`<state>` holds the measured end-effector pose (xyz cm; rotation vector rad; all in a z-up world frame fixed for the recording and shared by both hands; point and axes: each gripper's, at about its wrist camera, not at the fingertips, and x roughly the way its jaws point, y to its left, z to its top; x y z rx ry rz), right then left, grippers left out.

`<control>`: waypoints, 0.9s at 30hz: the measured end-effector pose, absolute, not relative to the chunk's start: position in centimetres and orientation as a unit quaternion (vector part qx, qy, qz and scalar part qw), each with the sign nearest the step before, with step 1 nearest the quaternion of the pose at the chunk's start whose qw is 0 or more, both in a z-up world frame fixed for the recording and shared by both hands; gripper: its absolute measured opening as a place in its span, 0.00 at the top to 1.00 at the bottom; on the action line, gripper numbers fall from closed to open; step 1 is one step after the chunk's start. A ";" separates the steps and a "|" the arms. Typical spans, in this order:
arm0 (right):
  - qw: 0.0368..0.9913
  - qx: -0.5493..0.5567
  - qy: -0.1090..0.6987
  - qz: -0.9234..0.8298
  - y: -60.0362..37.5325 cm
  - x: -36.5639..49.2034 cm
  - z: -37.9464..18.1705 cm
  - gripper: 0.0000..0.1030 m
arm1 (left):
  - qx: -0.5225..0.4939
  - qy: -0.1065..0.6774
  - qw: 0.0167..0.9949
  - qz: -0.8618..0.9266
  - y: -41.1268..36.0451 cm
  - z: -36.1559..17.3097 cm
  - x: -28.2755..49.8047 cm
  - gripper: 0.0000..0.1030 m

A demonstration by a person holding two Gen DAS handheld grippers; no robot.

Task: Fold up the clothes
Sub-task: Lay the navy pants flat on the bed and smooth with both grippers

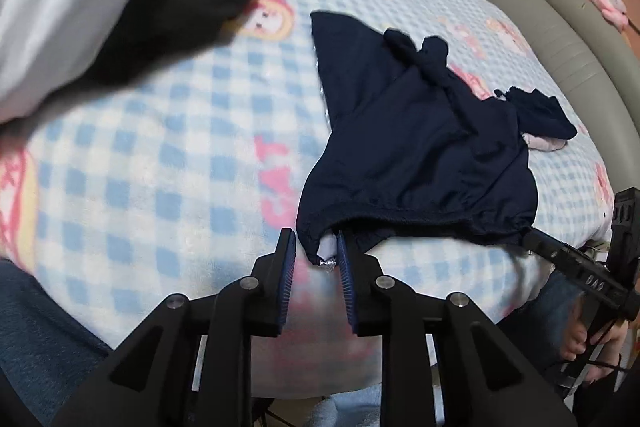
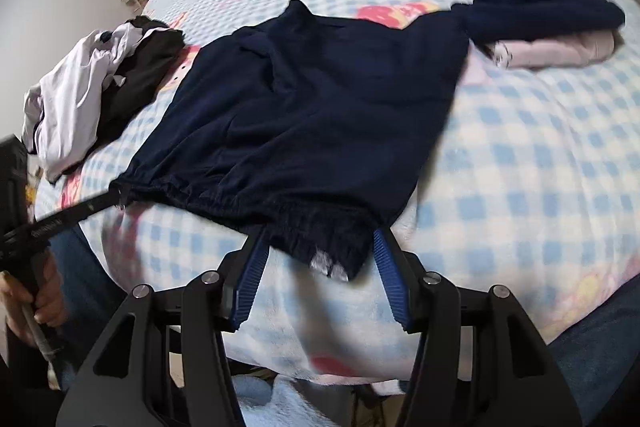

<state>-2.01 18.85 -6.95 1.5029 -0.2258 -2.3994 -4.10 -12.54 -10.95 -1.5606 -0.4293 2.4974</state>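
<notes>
Upside-down pink "CAT" on checkered blanket [image 1: 160, 155]; "DAS"-like marking on right gripper [image 1: 528, 245].

Both my grippers angle downward, side by side. My left gripper [image 1: 316, 251] stands with its jaws slightly parted, the blue pads [image 1: 289, 267] not pressing. My right gripper [image 2: 320, 247] stands wider apart. A hand [image 2: 44, 295] grasps the left handle.

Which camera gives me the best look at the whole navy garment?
Right wrist: the navy garment spreads nearly whole from elastic hem to far corner. Left wrist shows it off to one side, foreshortened, bunched at the far end.
</notes>
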 end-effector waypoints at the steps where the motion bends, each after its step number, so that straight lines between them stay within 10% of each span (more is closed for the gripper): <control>1: 0.151 0.524 -0.094 -0.833 19.2 -2.2 -7.0 0.46 | -0.520 -0.148 0.090 0.836 -12.6 -11.1 -4.1 0.77; 9: 0.096 0.539 -0.042 -0.836 19.3 -3.2 -9.2 0.48 | -0.524 -0.165 0.100 0.829 -11.8 -12.5 -6.0 0.69; 14: 0.065 0.504 0.003 -0.861 19.3 -3.4 -7.3 0.85 | -0.510 -0.105 0.098 0.848 -10.6 -10.7 -4.5 0.85; 27: 0.088 0.461 0.025 -0.883 20.9 -3.7 -2.6 0.85 | -0.503 -0.055 0.113 0.855 -10.2 -6.7 -6.7 0.88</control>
